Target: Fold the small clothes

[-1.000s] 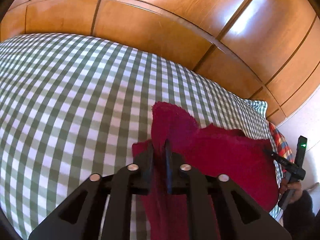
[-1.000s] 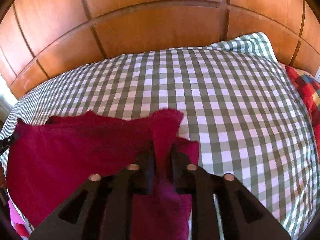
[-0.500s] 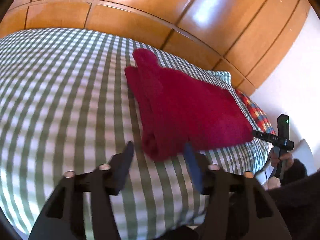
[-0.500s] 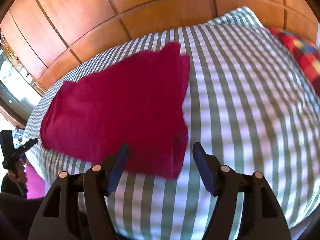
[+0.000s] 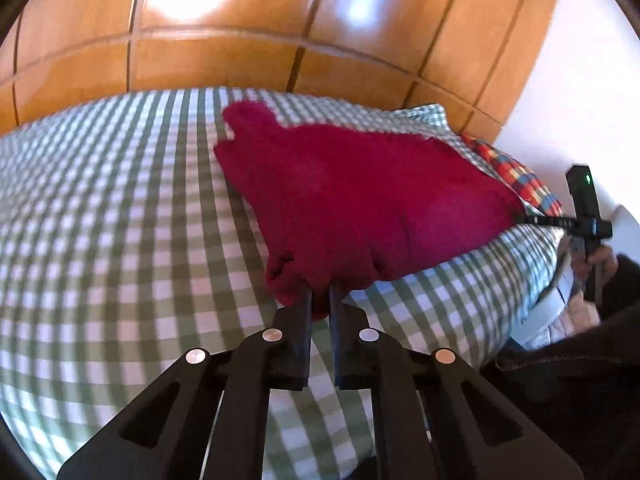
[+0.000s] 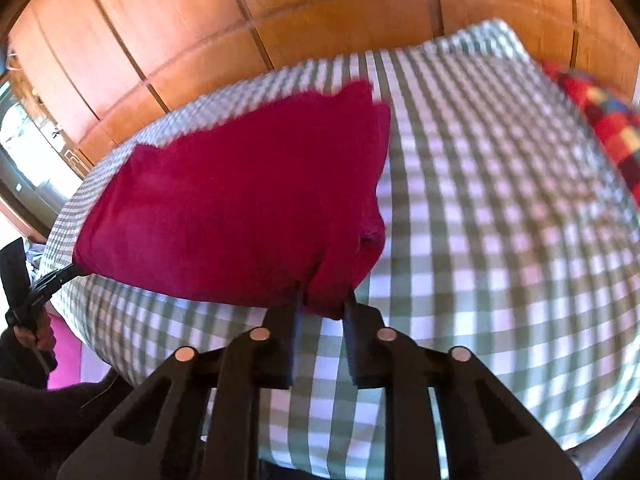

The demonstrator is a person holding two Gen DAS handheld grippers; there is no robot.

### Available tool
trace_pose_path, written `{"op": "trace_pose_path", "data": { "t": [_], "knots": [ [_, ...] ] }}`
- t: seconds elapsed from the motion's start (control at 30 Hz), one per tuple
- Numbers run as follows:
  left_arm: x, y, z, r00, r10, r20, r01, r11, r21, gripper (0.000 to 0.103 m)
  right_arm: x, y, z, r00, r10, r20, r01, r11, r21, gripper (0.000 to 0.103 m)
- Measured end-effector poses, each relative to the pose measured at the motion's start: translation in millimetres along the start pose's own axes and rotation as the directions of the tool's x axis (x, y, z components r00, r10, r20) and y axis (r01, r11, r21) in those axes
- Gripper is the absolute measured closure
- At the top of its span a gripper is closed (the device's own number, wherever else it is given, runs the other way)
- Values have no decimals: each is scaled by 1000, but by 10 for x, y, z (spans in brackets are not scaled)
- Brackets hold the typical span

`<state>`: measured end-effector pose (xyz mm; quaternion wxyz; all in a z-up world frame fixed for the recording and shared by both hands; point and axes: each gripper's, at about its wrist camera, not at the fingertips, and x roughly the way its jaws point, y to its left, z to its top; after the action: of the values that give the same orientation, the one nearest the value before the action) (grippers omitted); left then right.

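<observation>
- The red cloth [image 5: 360, 200] lies folded on the green-checked bedspread [image 5: 120, 220], spread flat except along its near edge, which is bunched and lifted at both corners.
- The left gripper [image 5: 319, 300] pinches the cloth's near left corner: its fingers stand nearly together, with a wad of red fabric pressed between the tips.
- The right gripper [image 6: 323, 300] has the cloth's near right corner; its fingers sit a little wider apart than the left ones, with the fabric packed into the gap.
- From the left wrist view, the right gripper's tip [image 5: 560, 222] meets the cloth at its far corner, and the hand [image 5: 596, 260] behind it is partly hidden by a dark sleeve.
- Beyond the cloth, a wooden panelled headboard [image 5: 240, 52] runs along the bedspread's far side.
- To the cloth's right, a multicoloured plaid pillow [image 6: 600, 120] rests at the bedspread's edge, apart from the cloth.
- Both views are motion-blurred, so the cloth's fold lines are hard to make out.
</observation>
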<state>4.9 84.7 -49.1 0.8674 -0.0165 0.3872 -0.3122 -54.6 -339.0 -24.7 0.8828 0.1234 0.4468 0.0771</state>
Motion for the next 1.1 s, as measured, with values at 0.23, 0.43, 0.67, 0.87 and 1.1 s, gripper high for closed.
{"op": "trace_pose_path", "data": {
  "t": [0.23,0.43,0.67,0.87,1.1],
  "knots": [
    [31,-90,-577,987,-24,-160,26,1000,5,97,179,-188,-453,987,-57,-147,59,998,6,89],
    [-117,37,-642,989,-113,-94,92,976,-198,96,109,-166,-470,987,-41,-157,44,999,18,69],
    [-287,283,-237,993,-83,87,106,947,-302,50,-111,-305,198,996,-73,41,70,994,80,32],
    [157,343,177,995,-44,93,73,942,-329,50,316,-241,850,991,-102,82,94,991,99,40],
    [597,339,551,996,-74,56,89,932,-350,72,895,-171,1166,982,-190,-6,191,980,48,93]
  ]
}}
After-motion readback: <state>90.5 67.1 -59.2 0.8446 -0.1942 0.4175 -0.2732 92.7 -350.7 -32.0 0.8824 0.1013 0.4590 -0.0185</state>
